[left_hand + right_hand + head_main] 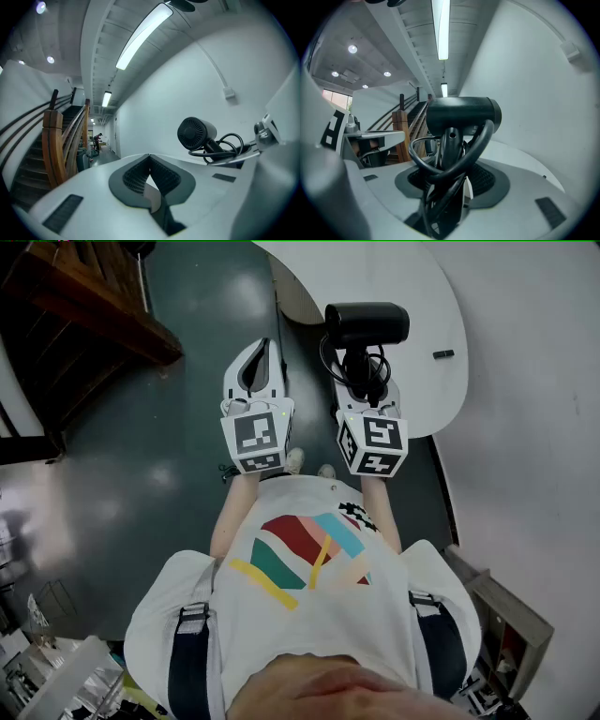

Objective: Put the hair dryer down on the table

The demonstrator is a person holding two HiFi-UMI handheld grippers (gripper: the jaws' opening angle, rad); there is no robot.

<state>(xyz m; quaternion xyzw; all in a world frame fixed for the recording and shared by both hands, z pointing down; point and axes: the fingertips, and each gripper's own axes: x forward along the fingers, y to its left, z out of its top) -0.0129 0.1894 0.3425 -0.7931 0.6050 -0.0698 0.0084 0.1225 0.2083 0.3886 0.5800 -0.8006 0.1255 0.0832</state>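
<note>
Clasping hair dryer (461, 115), right claw (452, 177), intake grille (191, 132)

One hair dryer (367, 324); two grippers, the left gripper (262, 351) and the right gripper (364, 379); one table (412, 287); one wooden staircase (84, 306) left of the table.

Open white rounded tabletop (417, 287) spreads ahead of the right claw (364, 381); a small dark flat object (443, 354) lies to its right, well apart.
</note>
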